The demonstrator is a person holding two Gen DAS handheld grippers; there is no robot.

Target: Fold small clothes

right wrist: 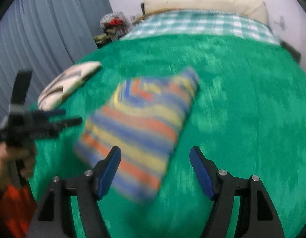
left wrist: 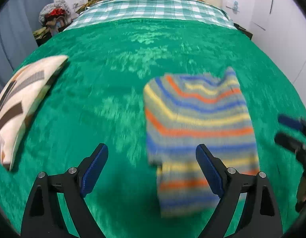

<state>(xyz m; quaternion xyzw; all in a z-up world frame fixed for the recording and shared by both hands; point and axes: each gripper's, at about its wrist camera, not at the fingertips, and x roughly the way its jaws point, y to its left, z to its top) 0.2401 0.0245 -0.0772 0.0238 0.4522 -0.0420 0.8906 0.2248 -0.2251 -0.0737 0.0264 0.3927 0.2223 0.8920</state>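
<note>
A green fuzzy blanket [left wrist: 113,63] covers the bed, and the striped garment [left wrist: 198,119] lies folded on it, well apart from the patterned cushion [left wrist: 16,107] at the blanket's left edge. Left tongs [left wrist: 152,166] gape wide just off the garment's near-left corner, gripping nothing. Right tongs [right wrist: 154,168] stand open too, empty, over its near edge.

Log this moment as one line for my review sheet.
striped garment: folded, on green blanket | left gripper: open, empty | right gripper: open, empty
</note>
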